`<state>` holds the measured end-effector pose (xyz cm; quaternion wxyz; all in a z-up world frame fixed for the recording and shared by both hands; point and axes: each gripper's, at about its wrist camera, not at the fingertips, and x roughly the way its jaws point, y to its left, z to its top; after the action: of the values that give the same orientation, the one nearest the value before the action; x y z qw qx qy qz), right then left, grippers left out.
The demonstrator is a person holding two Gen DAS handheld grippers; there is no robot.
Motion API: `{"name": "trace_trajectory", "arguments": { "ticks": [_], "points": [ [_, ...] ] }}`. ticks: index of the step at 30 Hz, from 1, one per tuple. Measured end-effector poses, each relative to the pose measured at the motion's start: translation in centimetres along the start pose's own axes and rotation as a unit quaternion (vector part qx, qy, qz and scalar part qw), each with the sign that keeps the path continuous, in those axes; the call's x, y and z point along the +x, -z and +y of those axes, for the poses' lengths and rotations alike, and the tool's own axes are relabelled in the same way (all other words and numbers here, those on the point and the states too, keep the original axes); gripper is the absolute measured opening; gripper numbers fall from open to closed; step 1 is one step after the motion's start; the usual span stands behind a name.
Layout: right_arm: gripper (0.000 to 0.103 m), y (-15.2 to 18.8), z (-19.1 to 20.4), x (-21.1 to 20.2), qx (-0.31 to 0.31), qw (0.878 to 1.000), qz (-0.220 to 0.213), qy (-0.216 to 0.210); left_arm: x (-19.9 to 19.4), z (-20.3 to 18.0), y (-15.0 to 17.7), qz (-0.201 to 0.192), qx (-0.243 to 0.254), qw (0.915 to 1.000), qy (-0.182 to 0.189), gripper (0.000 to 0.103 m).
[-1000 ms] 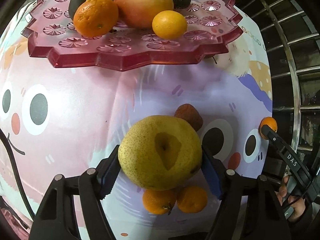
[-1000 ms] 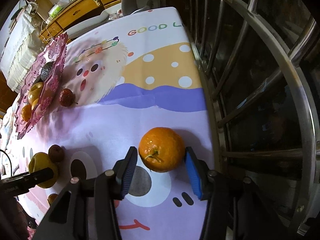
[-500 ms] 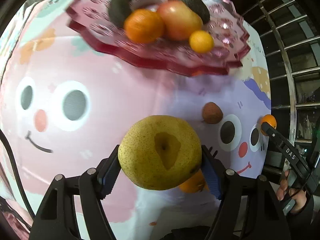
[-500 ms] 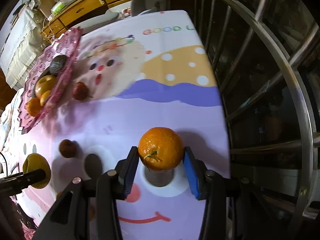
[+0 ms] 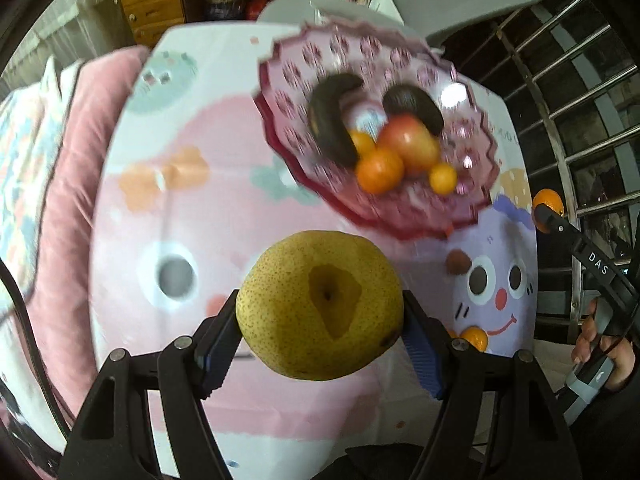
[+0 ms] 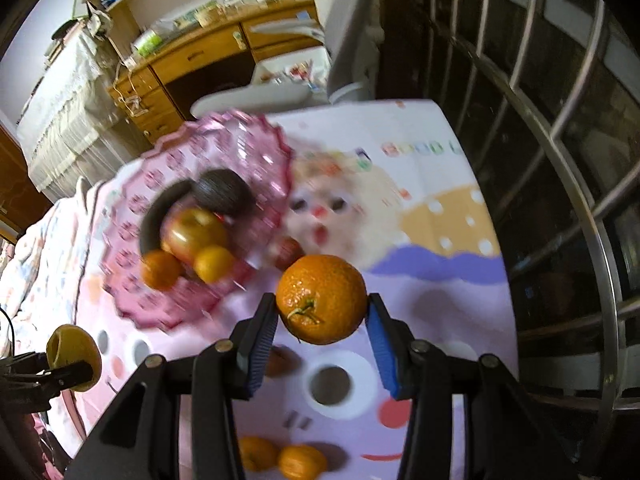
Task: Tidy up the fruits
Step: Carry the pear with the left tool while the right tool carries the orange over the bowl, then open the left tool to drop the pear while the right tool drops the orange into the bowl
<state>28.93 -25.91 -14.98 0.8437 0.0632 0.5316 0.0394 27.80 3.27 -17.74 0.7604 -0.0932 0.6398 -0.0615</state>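
Note:
My left gripper (image 5: 320,332) is shut on a yellow pear (image 5: 320,306) and holds it high above the table. My right gripper (image 6: 322,320) is shut on an orange (image 6: 322,298), also lifted. The pink scalloped plate (image 5: 400,76) lies ahead with dark avocados, an apple (image 5: 410,144) and small oranges on it; it also shows in the right wrist view (image 6: 160,184). The pear in the left gripper shows at the lower left of the right wrist view (image 6: 72,356).
Loose on the cartoon tablecloth (image 5: 160,216) are a brown fruit (image 5: 458,262), a red fruit (image 6: 288,250) and two small oranges (image 6: 280,460). A metal railing (image 6: 560,160) runs along the table's right edge. A pink cushion (image 5: 60,200) lies left.
Both grippers have risen well above the table with their fruits. The plate now appears farther and seen more from above.

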Motion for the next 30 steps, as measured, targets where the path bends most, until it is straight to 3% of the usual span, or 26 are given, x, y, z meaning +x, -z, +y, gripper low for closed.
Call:
{"name": "trace_trajectory", "arguments": {
  "ticks": [6, 11, 19, 25, 30],
  "points": [
    [0.045, -1.9, 3.8, 0.2, 0.002, 1.0, -0.02, -0.011, -1.4, 1.2, -4.1, -0.036, 0.03, 0.9989, 0.005, 0.073],
    [0.045, -3.0, 5.9, 2.0, 0.005, 1.0, -0.018, -0.017, 0.9, 1.4, -6.9, -0.042, 0.045, 0.9979, 0.02, 0.073],
    [0.045, -3.2, 7.1, 5.5, 0.009, 1.0, 0.015, -0.009, 4.2, 0.3, -8.0, -0.033, 0.064, 0.9965, 0.043, 0.073],
    [0.046, -2.7, 7.0, 7.3, 0.028, 0.999, 0.039, -0.006, 4.6, -0.3, -8.4, -0.045, 0.077, 0.9952, 0.04, 0.074],
    [0.049, -2.8, 6.6, 7.1, 0.047, 0.998, 0.037, -0.013, 3.9, -1.0, -8.0, -0.052, 0.084, 0.9931, 0.063, 0.079]
  ]
}}
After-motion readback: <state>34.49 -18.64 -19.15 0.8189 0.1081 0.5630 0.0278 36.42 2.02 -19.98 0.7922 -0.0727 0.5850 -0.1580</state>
